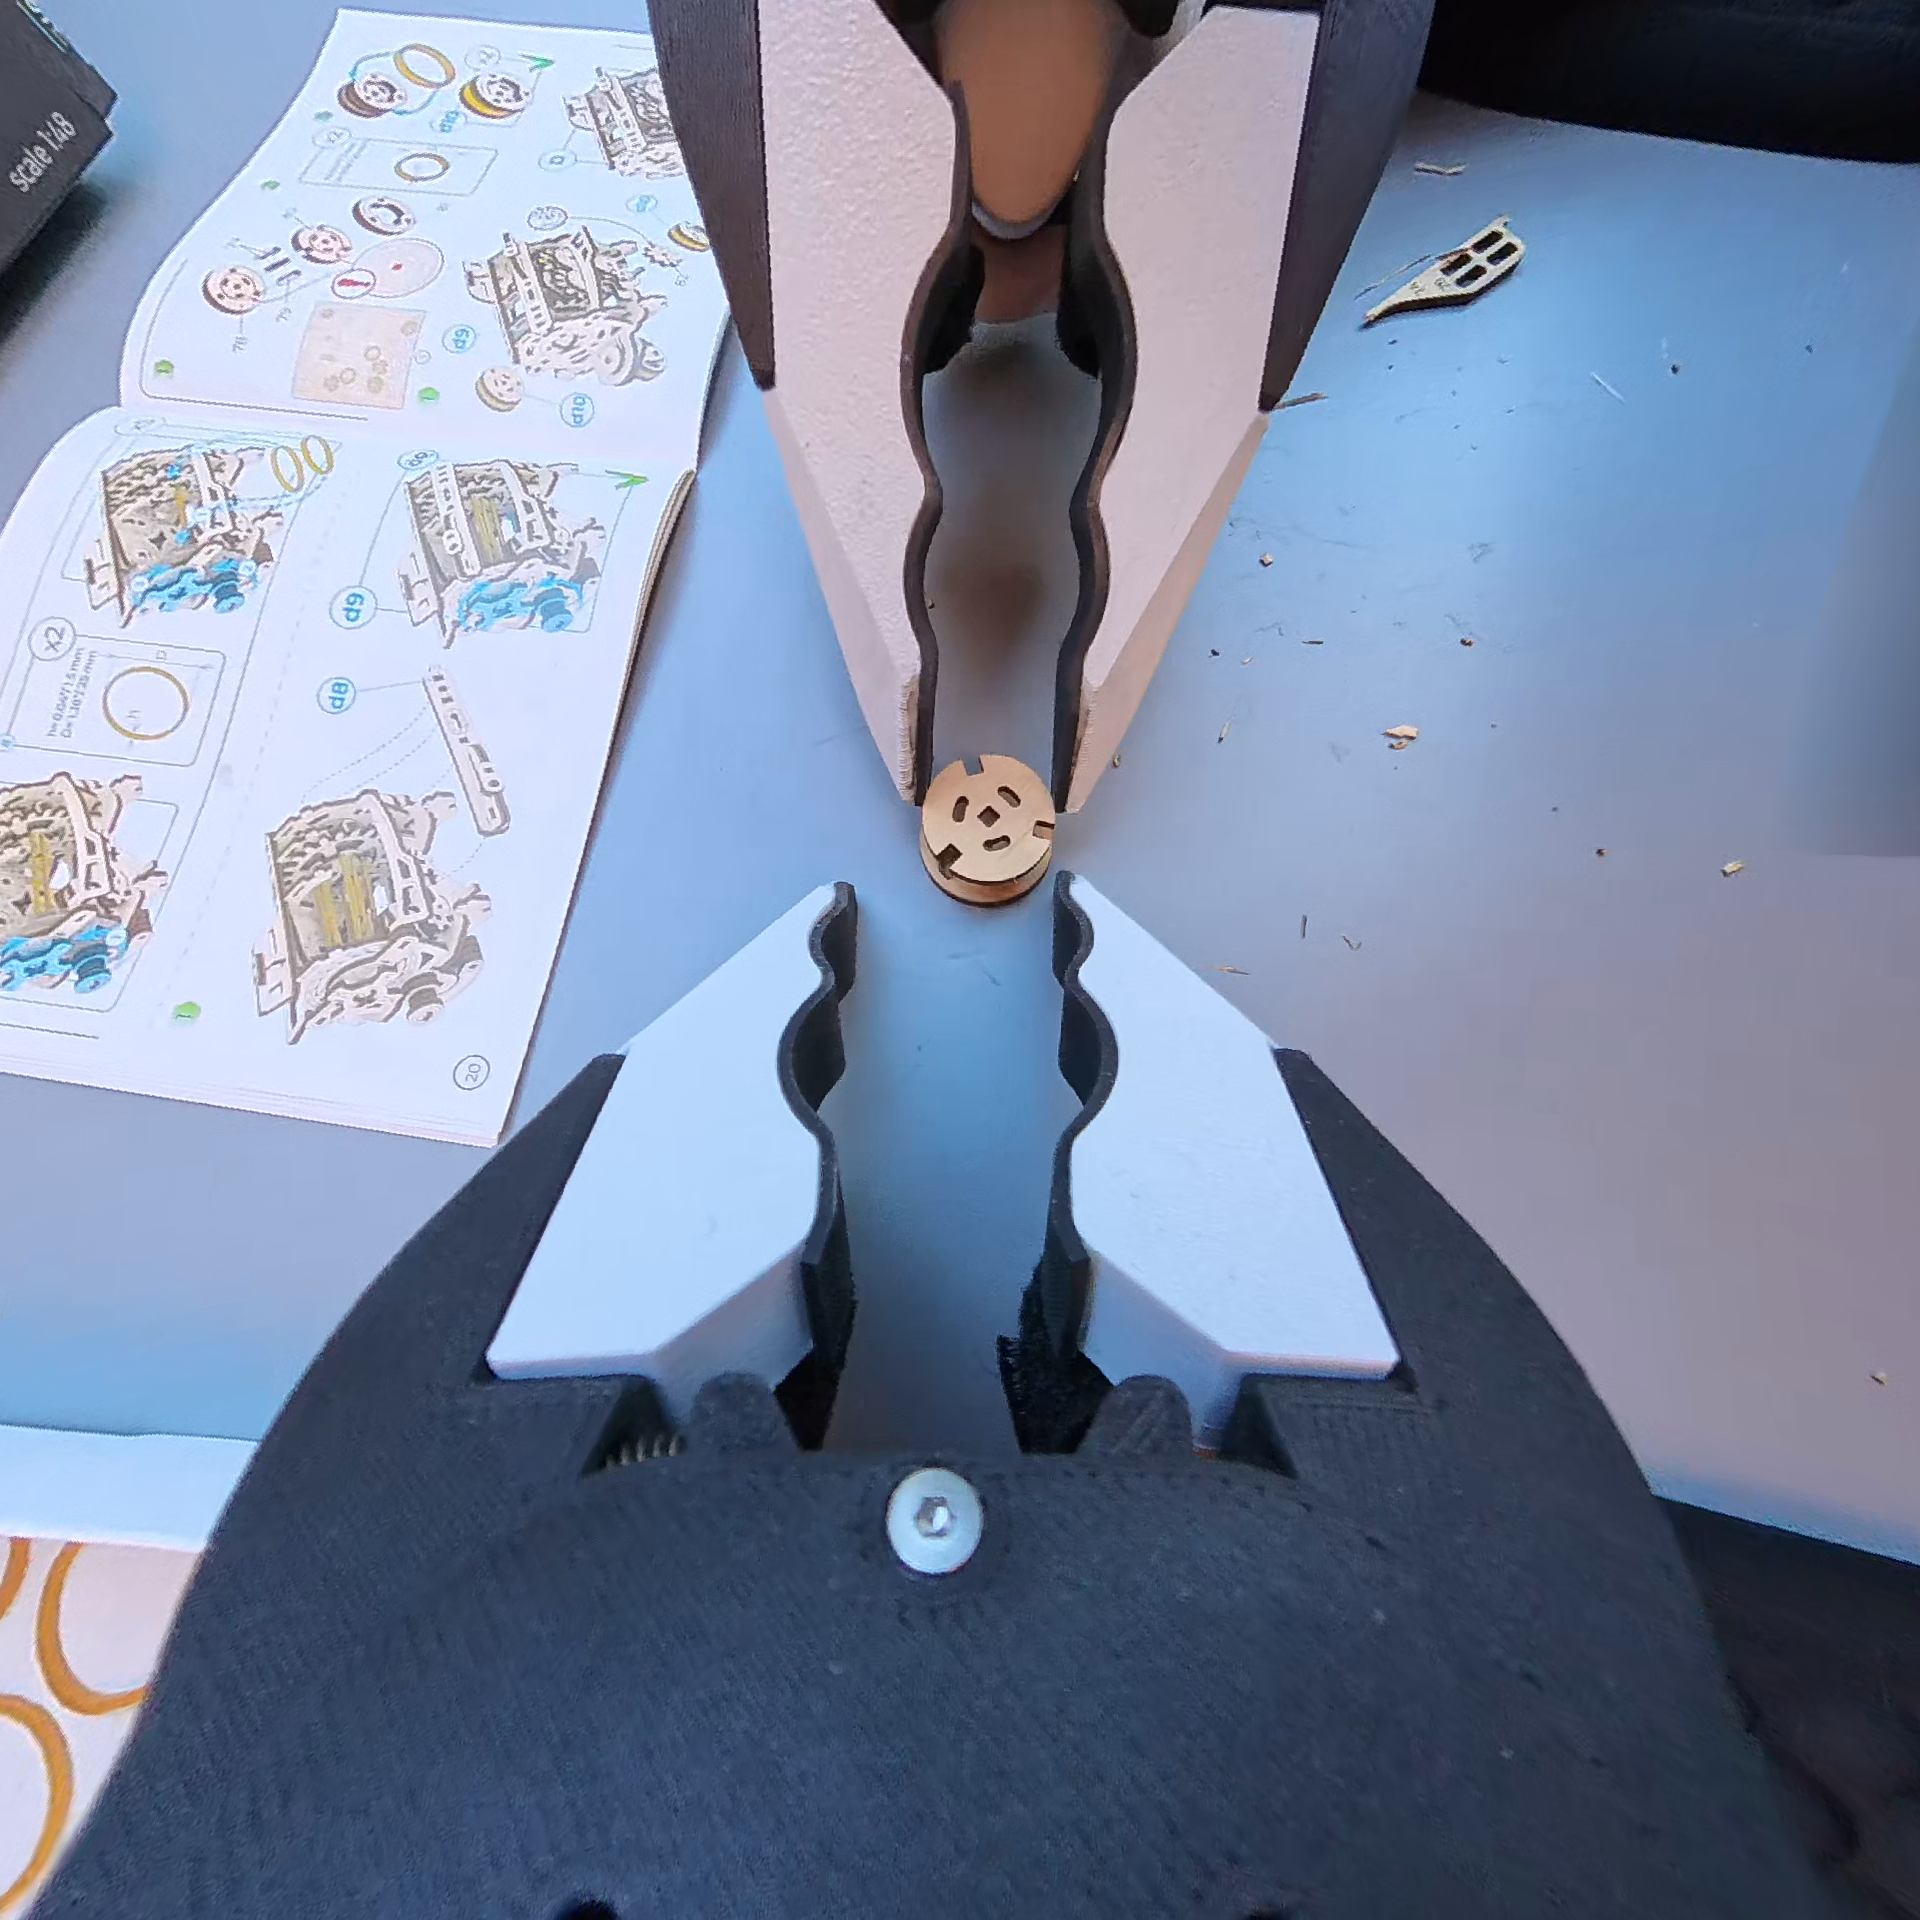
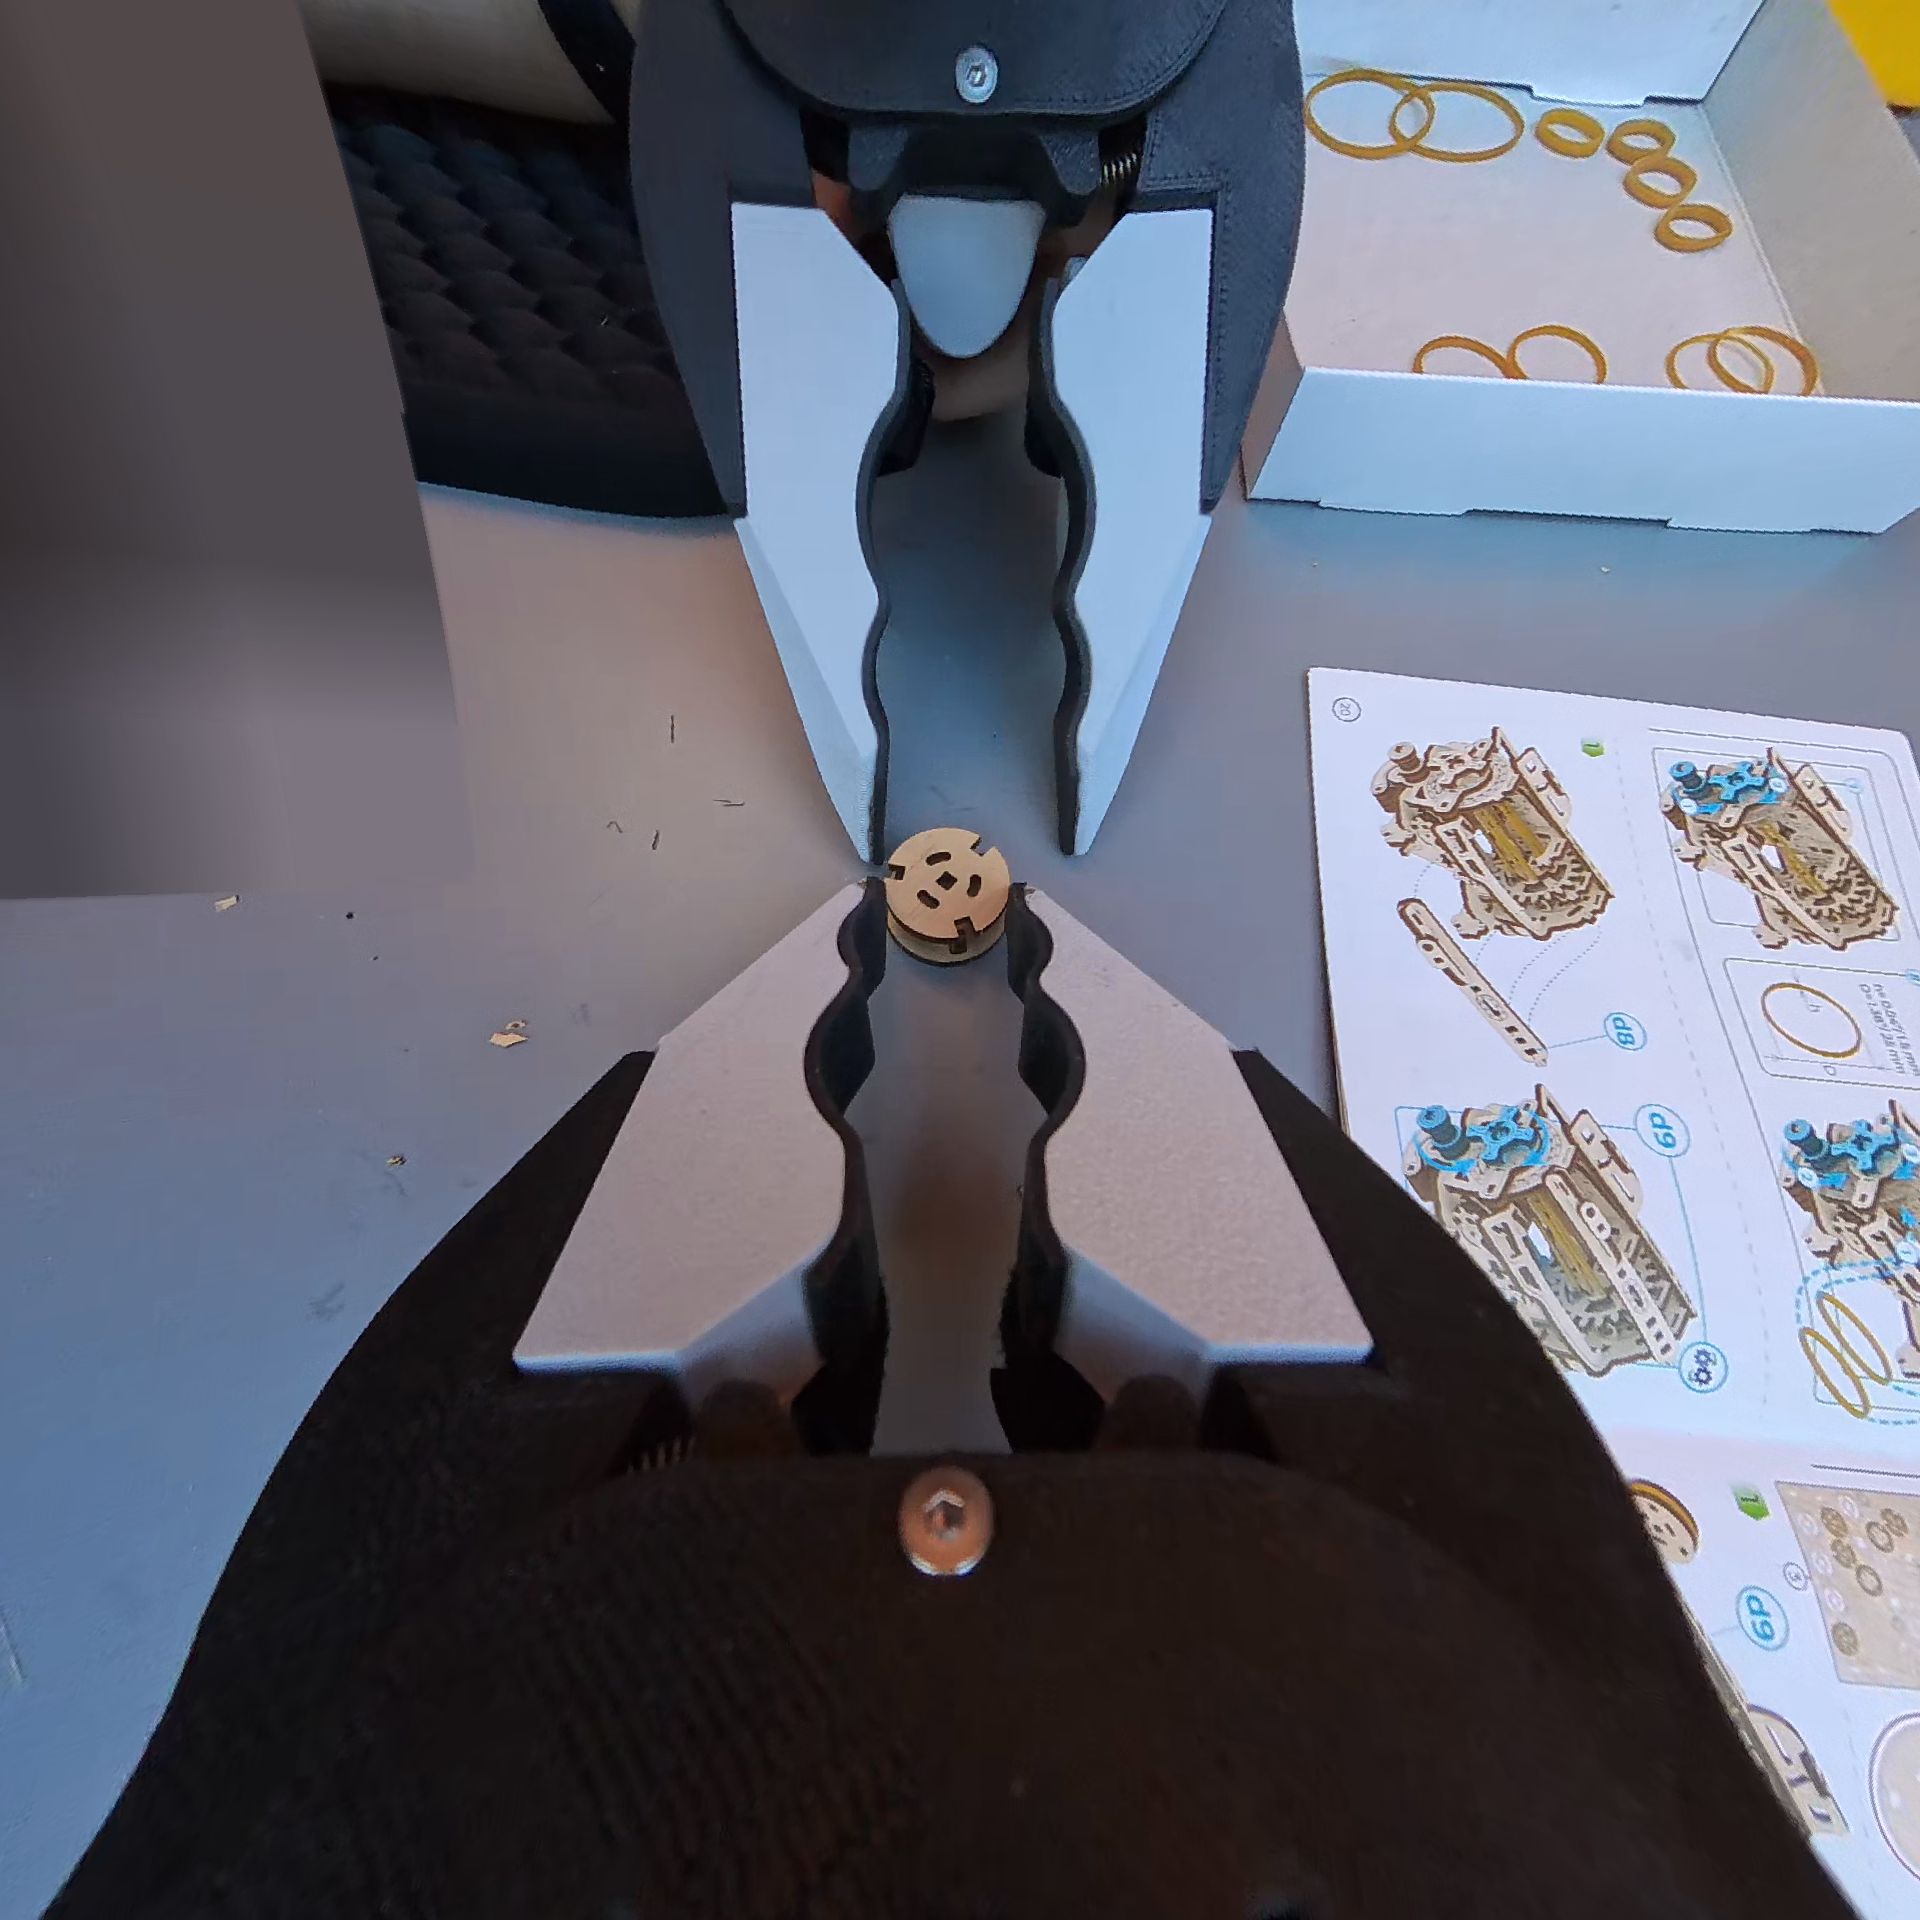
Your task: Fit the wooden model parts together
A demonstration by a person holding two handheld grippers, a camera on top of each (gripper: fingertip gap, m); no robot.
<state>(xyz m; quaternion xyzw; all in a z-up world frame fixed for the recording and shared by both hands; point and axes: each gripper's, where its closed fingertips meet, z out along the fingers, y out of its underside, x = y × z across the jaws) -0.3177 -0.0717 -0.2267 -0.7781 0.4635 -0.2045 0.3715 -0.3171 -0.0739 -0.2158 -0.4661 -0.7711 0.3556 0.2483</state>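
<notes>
The instruction booklet (image 1: 343, 582) is seen at frame left on the grey tabletop (image 1: 1558, 727). At centre, the wooden disc (image 1: 987, 828) is pinched by the right tool (image 1: 987, 795). The left tool (image 1: 954, 883), spread, is held just short of it.

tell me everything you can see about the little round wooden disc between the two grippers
The small round pale wooden disc is a laser-cut part with dark burnt edges. It looks like two stacked layers. Its top face has a square centre hole, curved slots around it and notches in the rim. It lies flat on the grey table. The right gripper has its jaws at the disc's sides; the left gripper faces it with jaws open, just short of it.
</notes>
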